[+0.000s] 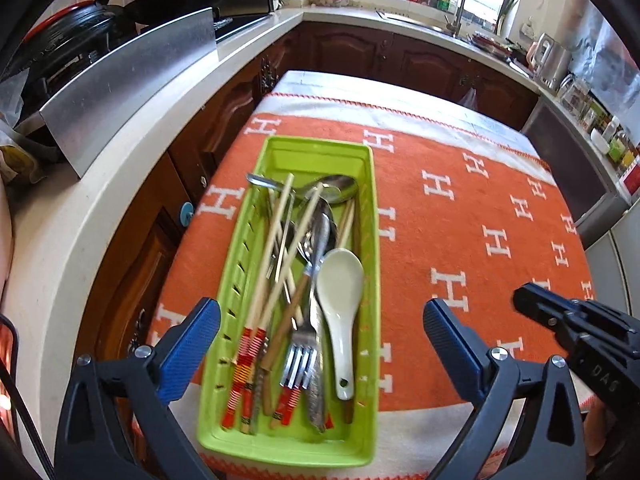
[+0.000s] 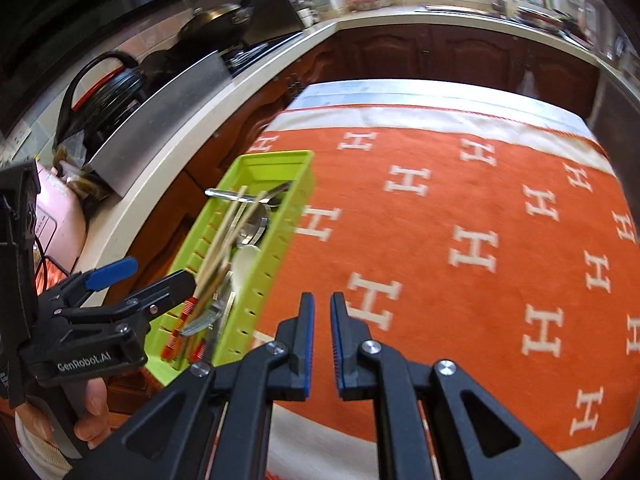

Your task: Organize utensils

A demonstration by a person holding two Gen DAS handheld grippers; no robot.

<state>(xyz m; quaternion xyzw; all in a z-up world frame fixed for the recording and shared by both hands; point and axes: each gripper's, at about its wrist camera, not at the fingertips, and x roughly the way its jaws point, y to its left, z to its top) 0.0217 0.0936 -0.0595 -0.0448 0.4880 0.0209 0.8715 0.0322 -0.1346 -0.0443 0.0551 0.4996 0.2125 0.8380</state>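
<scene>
Utensil tray (image 1: 370, 184) on orange cloth (image 1: 460, 240), left gripper (image 1: 320, 344) spread wide above its near end.

Green tray holds chopsticks (image 1: 256, 320), fork (image 1: 298, 364), metal spoons (image 1: 336, 188) and white ceramic spoon (image 1: 340, 292), all lying between and beyond the left gripper's fingers, untouched. Right gripper (image 2: 322, 344) hangs over bare cloth just right of the tray, fingers nearly pressed together, pinching nothing.
</scene>
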